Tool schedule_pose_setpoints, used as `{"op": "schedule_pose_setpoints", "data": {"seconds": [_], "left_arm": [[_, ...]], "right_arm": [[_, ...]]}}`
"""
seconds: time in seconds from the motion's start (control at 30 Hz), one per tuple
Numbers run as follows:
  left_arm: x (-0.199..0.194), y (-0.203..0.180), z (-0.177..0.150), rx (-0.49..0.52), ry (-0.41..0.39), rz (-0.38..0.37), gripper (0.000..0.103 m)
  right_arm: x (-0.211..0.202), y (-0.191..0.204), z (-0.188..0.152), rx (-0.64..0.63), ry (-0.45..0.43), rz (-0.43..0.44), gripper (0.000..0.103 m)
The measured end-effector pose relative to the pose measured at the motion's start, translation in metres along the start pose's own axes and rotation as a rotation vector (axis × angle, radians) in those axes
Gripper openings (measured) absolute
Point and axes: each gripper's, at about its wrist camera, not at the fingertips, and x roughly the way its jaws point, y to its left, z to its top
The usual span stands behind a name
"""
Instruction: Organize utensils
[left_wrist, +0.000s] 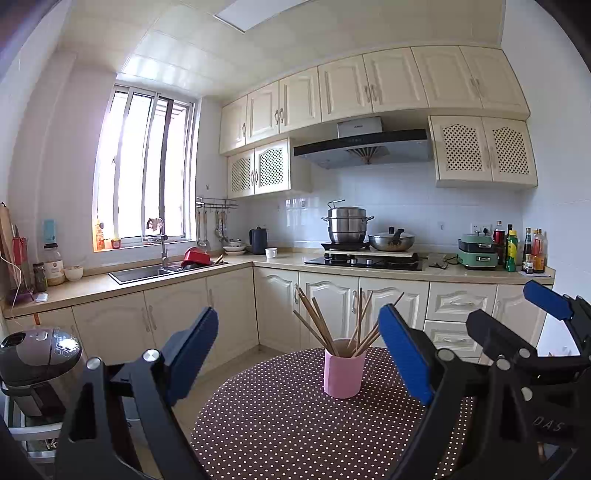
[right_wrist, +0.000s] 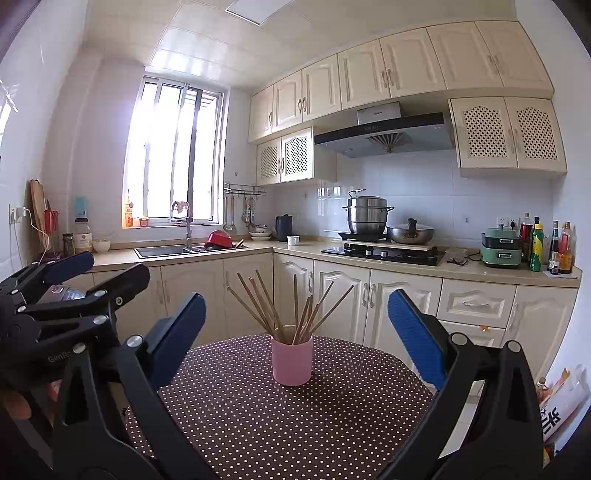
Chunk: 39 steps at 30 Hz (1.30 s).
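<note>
Side-by-side wrist views, facing shared table (left_wrist: 280, 424)

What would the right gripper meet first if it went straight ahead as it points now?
Probably the chopsticks fanning out of the pink cup; the right gripper, jaws open, frames them. Depth is uncertain.

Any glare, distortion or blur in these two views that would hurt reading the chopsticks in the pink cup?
Left wrist view: window blown out, straight cabinet lines bowed by fisheye, dark corner vignette; chopsticks and pink cup sharp and evenly lit. Right wrist view: same window glare and bowing; cup crisp between the open right tongs.
</note>
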Motion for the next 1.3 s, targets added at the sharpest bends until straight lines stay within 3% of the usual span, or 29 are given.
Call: {"op": "schedule_pose_setpoints", "data": {"seconds": [1.3], "left_arm": [[0.0031, 0.0008, 0.0018, 0.001, 0.003, 0.002, 0.087]], "right_arm": [[0.0000, 0.0004, -0.0007, 0.006, 0.004, 0.004, 0.097]]}}
